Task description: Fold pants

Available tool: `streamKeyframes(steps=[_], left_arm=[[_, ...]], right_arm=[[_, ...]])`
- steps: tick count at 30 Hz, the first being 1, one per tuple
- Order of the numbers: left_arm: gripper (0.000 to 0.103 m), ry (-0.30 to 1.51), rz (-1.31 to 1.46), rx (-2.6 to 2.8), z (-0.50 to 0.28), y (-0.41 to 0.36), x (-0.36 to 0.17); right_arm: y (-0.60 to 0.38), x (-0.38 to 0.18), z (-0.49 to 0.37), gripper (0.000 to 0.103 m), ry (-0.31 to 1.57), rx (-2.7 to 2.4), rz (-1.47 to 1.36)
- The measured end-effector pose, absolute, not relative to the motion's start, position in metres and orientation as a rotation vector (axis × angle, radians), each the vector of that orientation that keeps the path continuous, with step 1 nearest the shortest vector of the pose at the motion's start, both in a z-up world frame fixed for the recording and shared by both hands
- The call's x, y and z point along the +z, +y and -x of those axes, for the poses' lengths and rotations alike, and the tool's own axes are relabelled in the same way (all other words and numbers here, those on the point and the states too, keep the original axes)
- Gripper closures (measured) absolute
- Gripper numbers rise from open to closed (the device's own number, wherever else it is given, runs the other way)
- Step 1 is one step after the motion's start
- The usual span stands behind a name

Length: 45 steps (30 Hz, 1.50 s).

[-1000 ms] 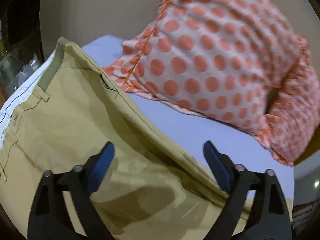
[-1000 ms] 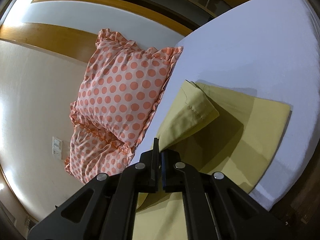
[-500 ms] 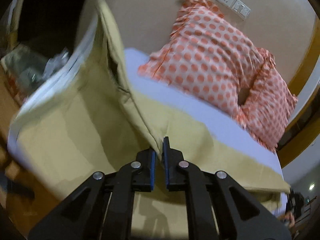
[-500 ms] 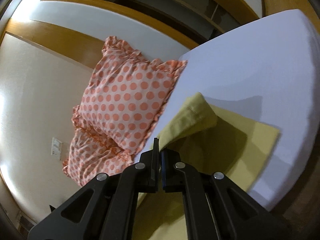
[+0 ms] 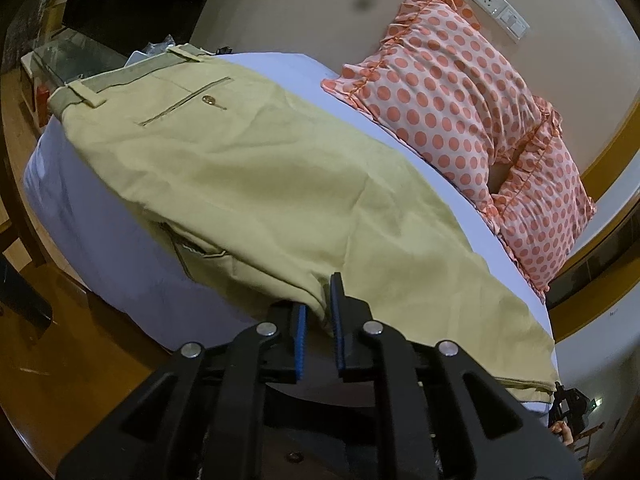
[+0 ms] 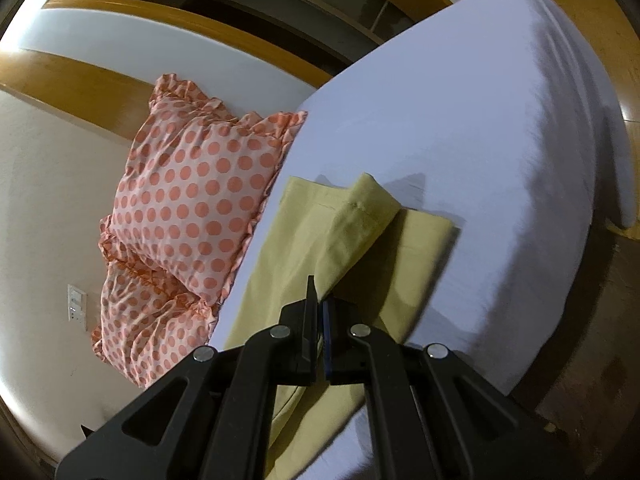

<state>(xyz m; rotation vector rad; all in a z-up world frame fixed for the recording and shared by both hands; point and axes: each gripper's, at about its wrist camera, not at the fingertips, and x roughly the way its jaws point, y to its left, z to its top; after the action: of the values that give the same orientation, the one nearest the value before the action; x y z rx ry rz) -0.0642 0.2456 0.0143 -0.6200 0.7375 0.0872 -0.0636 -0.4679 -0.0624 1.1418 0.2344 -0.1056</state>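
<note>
Khaki pants [image 5: 256, 168] lie lengthwise on the white bed [image 5: 96, 236], folded leg over leg, with the waistband and back pocket at the far left. My left gripper [image 5: 320, 312] is shut on the near edge of the pants at the seat. In the right wrist view the leg ends of the pants [image 6: 360, 220] lie on the bed [image 6: 460, 120]. My right gripper [image 6: 318, 308] is shut on the upper leg's hem, lifted and curled above the lower leg.
Two orange polka-dot pillows [image 5: 452, 80] lean on the wall behind the pants, and they also show in the right wrist view [image 6: 192, 208]. A cluttered side table [image 5: 60, 56] stands past the waistband. The wooden floor [image 5: 48, 360] runs along the bed's near edge.
My left gripper shut on the pants' edge and carried the raised upper half down flat over the lower half. My right gripper stayed shut on the hem and shifted with it.
</note>
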Motion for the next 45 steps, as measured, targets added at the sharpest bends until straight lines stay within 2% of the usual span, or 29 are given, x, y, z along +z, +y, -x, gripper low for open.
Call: streamKeyframes(steps=[11,13,14,15,17,20,22,26,28,30,34,37,42,45], left_arm=[[0.093,0.752,0.566,0.050,0.063,0.248,0.014],[0.093,0.750,0.573,0.043,0.063,0.251,0.013],[0.092,0.752,0.575,0.041,0.063,0.251,0.012],[0.090,0.756,0.571,0.039,0.064,0.251,0.010],[0.089,0.749,0.562,0.030,0.066,0.251,0.010],[0.079,0.731,0.556,0.001,0.073,0.249,0.011],[0.066,0.712,0.544,-0.019,0.079,0.246,0.013],[0.059,0.679,0.524,-0.096,0.091,0.240,0.016],[0.054,0.668,0.528,-0.145,0.095,0.237,0.016],[0.053,0.662,0.531,-0.186,0.099,0.235,0.014],[0.047,0.648,0.527,-0.211,0.105,0.234,0.011],[0.040,0.623,0.538,-0.209,0.111,0.238,0.010],[0.034,0.607,0.558,-0.172,0.115,0.242,0.006],[0.032,0.606,0.565,-0.162,0.117,0.243,0.003]], right_arm=[[-0.456,-0.050,0.081,0.100,0.285,-0.226,-1.038],[-0.455,-0.047,0.082,0.091,0.298,-0.254,-1.010],[-0.455,-0.044,0.084,0.076,0.297,-0.295,-0.986],[-0.456,-0.043,0.087,0.057,0.285,-0.319,-0.973],[-0.458,-0.040,0.093,0.047,0.258,-0.373,-0.944],[-0.463,-0.044,0.094,0.047,0.260,-0.398,-0.937],[-0.462,-0.045,0.093,0.047,0.251,-0.396,-0.917],[-0.450,-0.045,0.082,0.048,0.252,-0.303,-0.873],[-0.444,-0.046,0.079,0.059,0.251,-0.277,-0.858],[-0.441,-0.051,0.071,0.094,0.263,-0.234,-0.860],[-0.435,-0.044,0.059,0.097,0.221,-0.180,-0.821],[-0.408,-0.002,0.045,0.097,0.149,-0.052,-0.740],[-0.284,0.068,0.006,0.097,0.130,0.370,-0.537],[-0.184,0.070,-0.009,0.098,0.222,0.622,-0.403]])
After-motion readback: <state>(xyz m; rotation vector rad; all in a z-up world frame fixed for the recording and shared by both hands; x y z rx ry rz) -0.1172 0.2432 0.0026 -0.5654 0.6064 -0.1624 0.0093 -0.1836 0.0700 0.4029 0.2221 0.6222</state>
